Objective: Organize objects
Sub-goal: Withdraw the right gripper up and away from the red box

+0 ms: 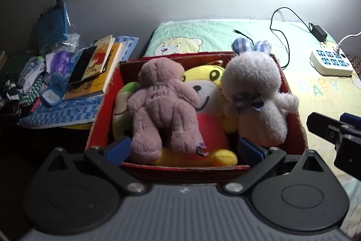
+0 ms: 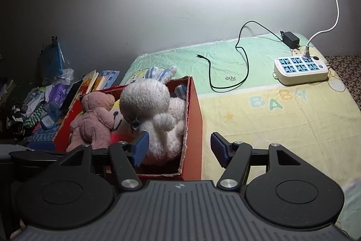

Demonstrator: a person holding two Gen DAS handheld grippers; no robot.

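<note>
A red cardboard box (image 1: 295, 125) (image 2: 195, 128) sits on the bed, packed with soft toys. In it lie a pink teddy bear (image 1: 162, 105) (image 2: 92, 121), a white rabbit (image 1: 255, 96) (image 2: 155, 114) with blue-checked ears, a yellow tiger plush (image 1: 203, 92) and a green plush (image 1: 121, 103). My left gripper (image 1: 183, 149) stands open just above the box's near edge, its blue pads either side of the teddy's legs without touching them. My right gripper (image 2: 179, 149) is open over the box's right near corner, holding nothing. It shows at the right edge of the left wrist view.
Left of the box, books (image 1: 99, 67), a dark phone (image 1: 82, 64), socks and small clutter (image 1: 33, 83) lie on a blue checked cloth. On the baby-print sheet (image 2: 282, 128) lie a white power strip (image 2: 301, 70), a black adapter (image 2: 291, 38) and its black cable (image 2: 225, 73). A grey wall stands behind.
</note>
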